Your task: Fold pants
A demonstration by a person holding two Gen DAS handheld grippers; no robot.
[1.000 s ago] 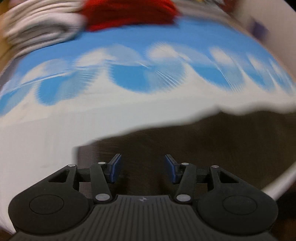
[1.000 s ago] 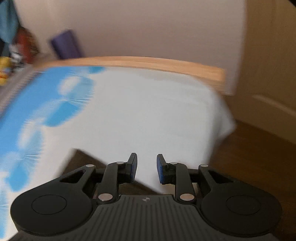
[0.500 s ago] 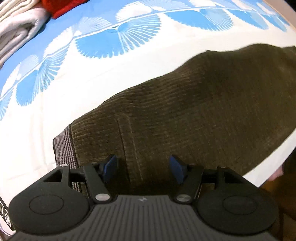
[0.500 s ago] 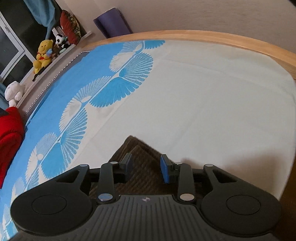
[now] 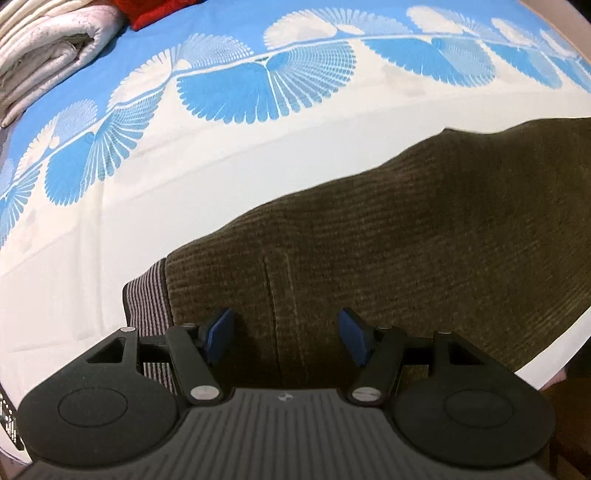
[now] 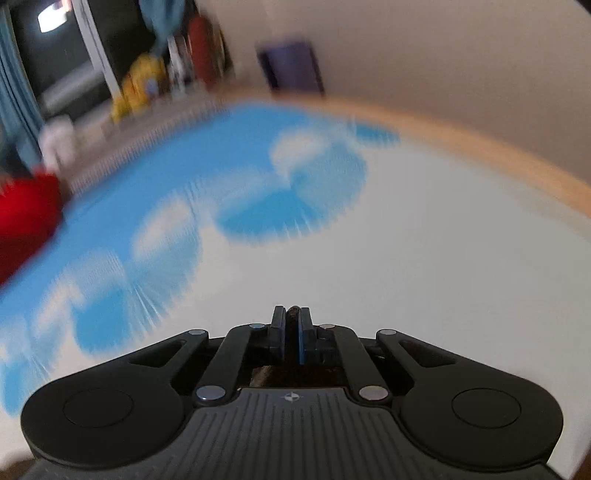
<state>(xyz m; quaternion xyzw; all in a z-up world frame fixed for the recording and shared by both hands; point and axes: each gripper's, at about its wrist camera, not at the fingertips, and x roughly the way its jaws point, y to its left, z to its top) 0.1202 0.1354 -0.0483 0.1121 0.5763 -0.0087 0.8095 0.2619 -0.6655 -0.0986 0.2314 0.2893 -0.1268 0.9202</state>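
A bed (image 5: 110,236) covered by a white sheet with blue fan prints is shown, with dark corduroy pants (image 5: 406,229), a folded white quilt (image 5: 48,59) and a red item (image 5: 155,14) laid on it.

The dark olive-brown corduroy pants (image 5: 388,236) run off the right edge of the left wrist frame, and their lower part is hidden behind the black left gripper (image 5: 285,334) at the bottom. At upper left, the folded white quilt (image 5: 48,55) and a red cloth (image 5: 155,13) are cut by the frame edges.

The right wrist frame is motion-blurred: the blue-and-white fan-patterned bedsheet (image 6: 258,206) smears, and the yellow shape (image 6: 140,85) at upper left cannot be identified. Only a sliver of brown fabric shows between the right gripper (image 6: 291,325) pads.
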